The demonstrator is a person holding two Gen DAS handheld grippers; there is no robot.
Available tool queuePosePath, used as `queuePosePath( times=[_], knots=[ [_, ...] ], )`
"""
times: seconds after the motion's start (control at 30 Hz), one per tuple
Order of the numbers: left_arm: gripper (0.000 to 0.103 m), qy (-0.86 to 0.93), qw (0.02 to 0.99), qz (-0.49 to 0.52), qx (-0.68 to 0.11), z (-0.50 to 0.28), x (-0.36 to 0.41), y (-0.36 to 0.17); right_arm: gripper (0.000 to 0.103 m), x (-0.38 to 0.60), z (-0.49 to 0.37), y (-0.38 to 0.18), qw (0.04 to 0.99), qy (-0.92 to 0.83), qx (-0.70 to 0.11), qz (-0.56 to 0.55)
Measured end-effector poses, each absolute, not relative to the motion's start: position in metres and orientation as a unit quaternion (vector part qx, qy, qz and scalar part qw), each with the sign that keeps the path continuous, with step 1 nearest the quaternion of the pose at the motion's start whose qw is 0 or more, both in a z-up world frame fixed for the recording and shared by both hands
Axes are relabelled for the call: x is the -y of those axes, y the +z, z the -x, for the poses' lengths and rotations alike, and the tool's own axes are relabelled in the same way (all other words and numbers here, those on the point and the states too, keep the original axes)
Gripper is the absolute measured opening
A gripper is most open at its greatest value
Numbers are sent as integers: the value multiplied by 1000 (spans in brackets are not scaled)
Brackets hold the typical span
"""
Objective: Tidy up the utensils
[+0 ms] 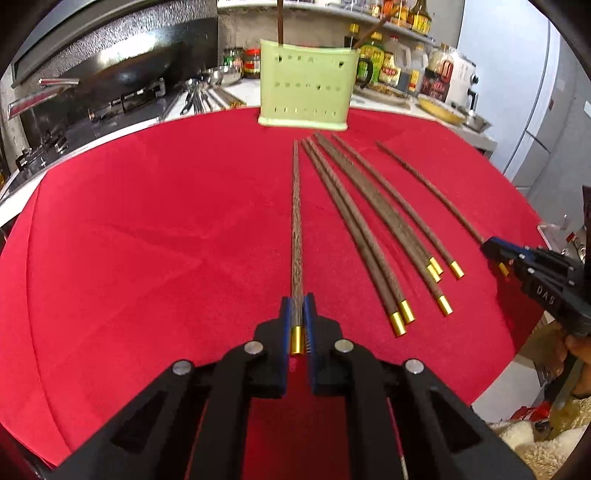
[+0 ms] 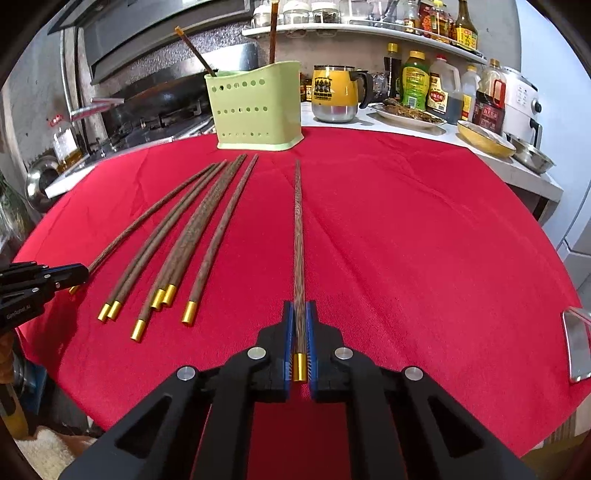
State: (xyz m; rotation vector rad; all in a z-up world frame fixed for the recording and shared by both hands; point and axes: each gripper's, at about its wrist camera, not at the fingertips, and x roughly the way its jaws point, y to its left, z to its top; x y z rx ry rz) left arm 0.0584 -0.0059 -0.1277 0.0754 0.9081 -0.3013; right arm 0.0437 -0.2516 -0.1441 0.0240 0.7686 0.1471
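Both grippers (image 1: 297, 314) (image 2: 300, 321) clamp chopsticks (image 1: 296, 221) (image 2: 298, 236), tips toward holder (image 1: 306, 88)

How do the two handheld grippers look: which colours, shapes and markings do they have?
Both are matte black plastic with angular linkage arms and round silver pivot pins. The left gripper and right gripper have flat blue finger pads. White lettering shows on each body, partly readable: "GenRobot.AI" on the left one seen from the right wrist view. No cables or sleeves are visible.

I see the chopstick (image 1: 279, 22) standing in the holder (image 1: 306, 88) cut off by the top edge. Bottle (image 2: 415, 79) labels stay too small to read. My right gripper (image 1: 495, 254) hides its chopstick's gold cap.
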Motion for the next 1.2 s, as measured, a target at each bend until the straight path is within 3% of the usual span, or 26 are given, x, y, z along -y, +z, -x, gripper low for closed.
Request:
queuePosePath(
  times=[0.5,0.63,0.8,0.97,1.2],
  knots=[
    [7,-138,953,3,-269,-53,-24,-4,7,256,-41,-29,958,108,-265,-30],
    [7,-132,961,0,-241,-60,-25,19,7,255,-52,-7,954,109,-279,-21],
    [7,-133,962,1,-237,-61,-25,20,7,249,-62,-31,942,96,-323,2],
    [7,-138,957,11,-255,-63,-25,4,7,239,-80,-103,918,105,-381,3],
    [7,-133,950,15,-283,-60,-25,-22,8,238,-87,-143,910,101,-403,12]
  ],
)
